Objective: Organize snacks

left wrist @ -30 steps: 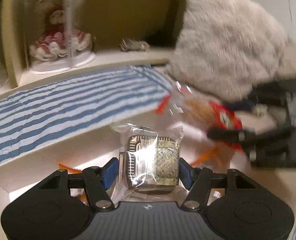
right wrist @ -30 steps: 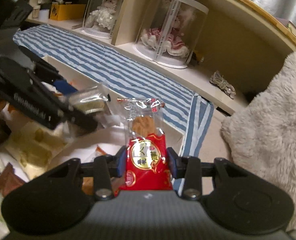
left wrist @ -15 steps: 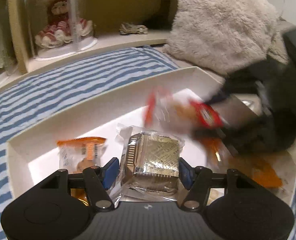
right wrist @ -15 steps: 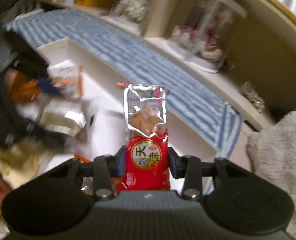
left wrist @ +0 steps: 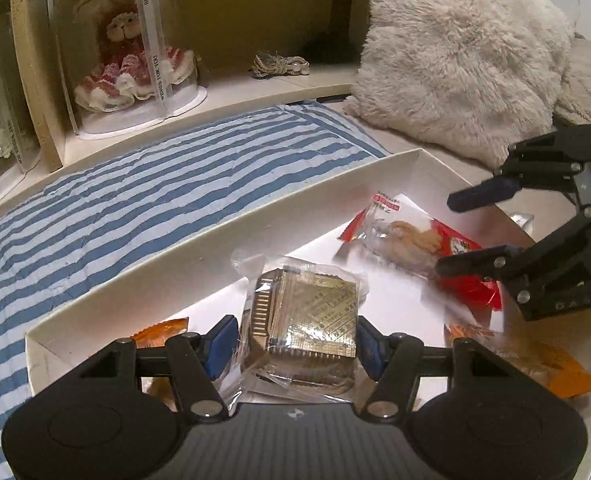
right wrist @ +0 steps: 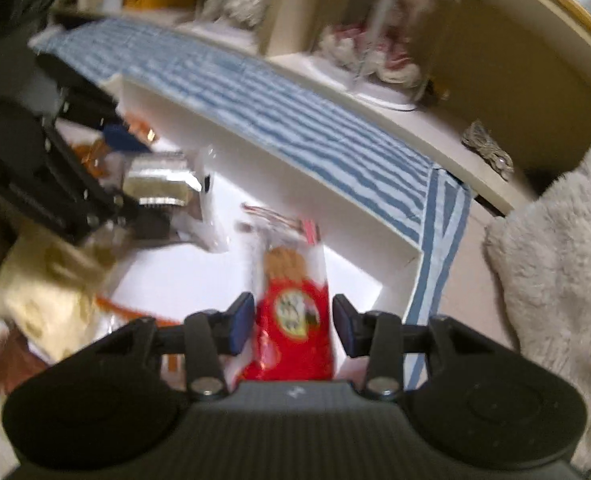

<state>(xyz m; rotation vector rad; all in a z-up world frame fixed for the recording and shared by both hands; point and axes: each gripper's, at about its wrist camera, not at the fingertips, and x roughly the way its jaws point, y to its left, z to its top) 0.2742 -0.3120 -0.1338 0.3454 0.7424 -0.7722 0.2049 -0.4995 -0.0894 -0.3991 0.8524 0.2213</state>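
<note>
Since a second ago both hands have come down over the white box (left wrist: 199, 236), and my right gripper (right wrist: 291, 322) has just been opening: its pads now stand off either side of the red snack packet (right wrist: 295, 320), which is still between them but no longer pinched, its clear top end lying toward the box's far wall. From the left camera that packet (left wrist: 419, 248) looks to be settling onto the box floor near the right corner. My left gripper (left wrist: 295, 346) is clamped on the gold-foil cake in its clear wrapper (left wrist: 307, 312), one blue pad on each side, holding it low over the middle of the box with an orange packet (left wrist: 161, 328) just beside the left pad. I judge both items light and crinkly; the film is slippery, so grip across the solid body, not the loose sealed ends. The cracker in the red pack looks brittle, so squeeze it gently. The cake seems firmer, boxy, and its flat sides suit the pads.
</note>
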